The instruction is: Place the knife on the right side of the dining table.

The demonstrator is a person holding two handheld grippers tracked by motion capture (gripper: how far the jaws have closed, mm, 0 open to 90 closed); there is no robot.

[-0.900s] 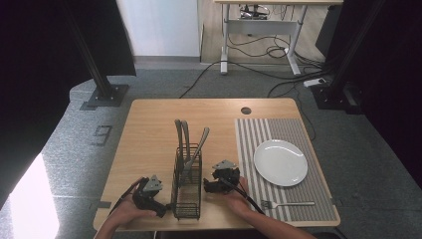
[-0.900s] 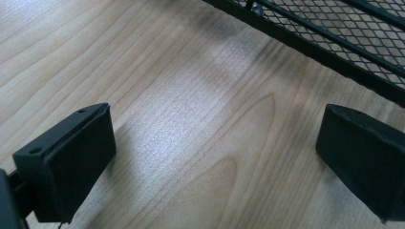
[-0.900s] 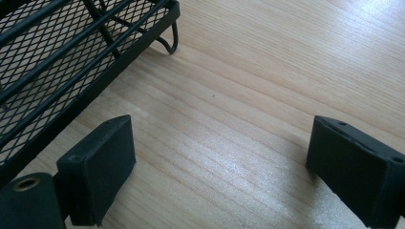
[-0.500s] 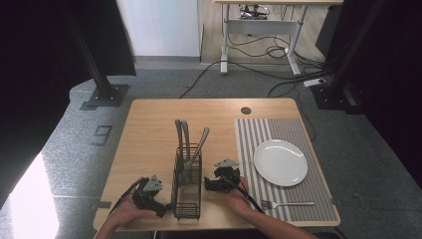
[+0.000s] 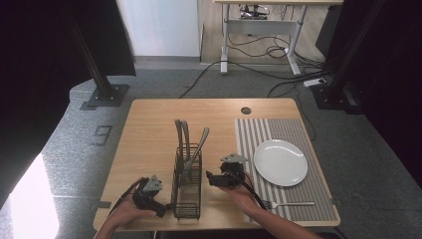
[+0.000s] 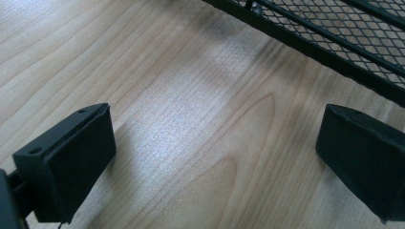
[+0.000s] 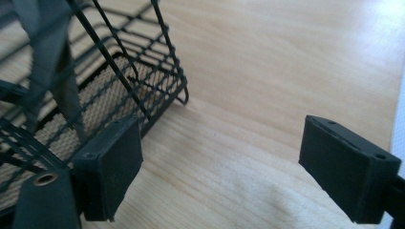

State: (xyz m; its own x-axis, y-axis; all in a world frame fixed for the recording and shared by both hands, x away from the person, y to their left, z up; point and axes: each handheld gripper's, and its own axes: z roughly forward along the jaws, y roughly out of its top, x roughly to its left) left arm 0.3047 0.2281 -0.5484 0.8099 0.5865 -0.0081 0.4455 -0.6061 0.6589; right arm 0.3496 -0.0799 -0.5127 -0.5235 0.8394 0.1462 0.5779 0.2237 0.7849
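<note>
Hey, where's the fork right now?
In the high view, the fork lies on the striped placemat at the table's near right corner, just below the white plate.

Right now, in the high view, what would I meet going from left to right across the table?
Left gripper → black wire caddy holding cutlery → right gripper → striped placemat → white plate.

- Your left gripper (image 5: 160, 211) is black and carries a grey three-cornered plate on top.
- Your right gripper (image 5: 213, 178) matches it; a black cable trails back along your forearm.
- Each jaw ends in a rectangular black pad with small screw holes.
</note>
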